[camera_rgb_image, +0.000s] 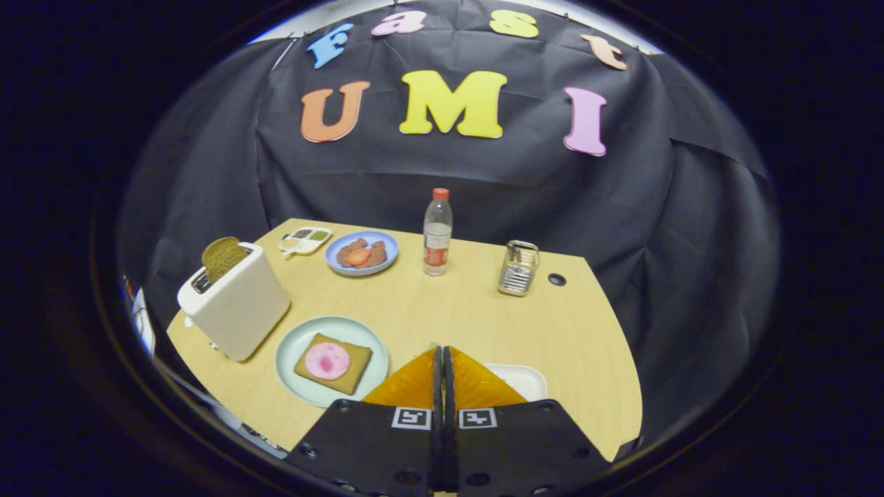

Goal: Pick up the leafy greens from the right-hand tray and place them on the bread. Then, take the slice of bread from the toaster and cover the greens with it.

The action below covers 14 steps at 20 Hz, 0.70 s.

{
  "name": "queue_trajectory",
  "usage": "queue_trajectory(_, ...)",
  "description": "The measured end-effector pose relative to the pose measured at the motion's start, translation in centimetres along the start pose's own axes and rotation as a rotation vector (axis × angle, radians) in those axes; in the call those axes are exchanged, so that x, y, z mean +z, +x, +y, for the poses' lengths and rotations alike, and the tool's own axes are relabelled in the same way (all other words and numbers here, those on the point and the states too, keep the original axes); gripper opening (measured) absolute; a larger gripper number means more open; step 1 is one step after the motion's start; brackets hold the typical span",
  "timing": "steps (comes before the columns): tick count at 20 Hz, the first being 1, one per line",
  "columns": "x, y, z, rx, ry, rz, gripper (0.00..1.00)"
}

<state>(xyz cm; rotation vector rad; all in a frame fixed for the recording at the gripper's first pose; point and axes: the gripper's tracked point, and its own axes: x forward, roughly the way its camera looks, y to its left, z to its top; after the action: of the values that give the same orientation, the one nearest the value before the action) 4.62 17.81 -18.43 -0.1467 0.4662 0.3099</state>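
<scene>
- While the gripper (442, 359) hangs above the near edge of the table (483, 317), its 2 fingers (414, 386) stand pressed together with nothing between them.
- 1 white tray (528, 378) lies just beyond the fingers on their right side, mostly hidden behind them; whether the leafy greens are in it cannot be told.
- 1 pale green plate (293, 345) lies just left of the fingers. It carries 1 square slice of brown bread (352, 369), laid flat, with 1 round pink slice of meat (327, 360) on top, speckled darker at its middle.
- 1 white toaster (238, 307) stands left of the plate, near the table's left edge. 1 slice of toasted bread (222, 257) stands upright in its slot, the rounded brown top well clear of the housing.
- 1 ribbed metal container (518, 269) stands in the middle distance, right of centre, with 1 dark round hole (556, 279) in the tabletop just beside it.
- 1 clear bottle (437, 238) with a red cap and a red label stands upright near the far edge.
- 1 blue plate (388, 241) lies left of the bottle, holding brownish and reddish food pieces (359, 255).
- 1 small white divided dish (305, 241) lies left of the blue plate, at the far corner, with dark and green contents.
</scene>
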Motion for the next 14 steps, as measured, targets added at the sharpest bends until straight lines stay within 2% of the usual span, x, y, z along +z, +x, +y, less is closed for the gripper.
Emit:
queue_trajectory(7, 1.2, 0.0, 11.1, 0.121, -0.056, 0.008, 0.00)
queue_trajectory(14, 1.0, 3.7, 19.8, 0.230, -0.065, 0.071, 0.00)
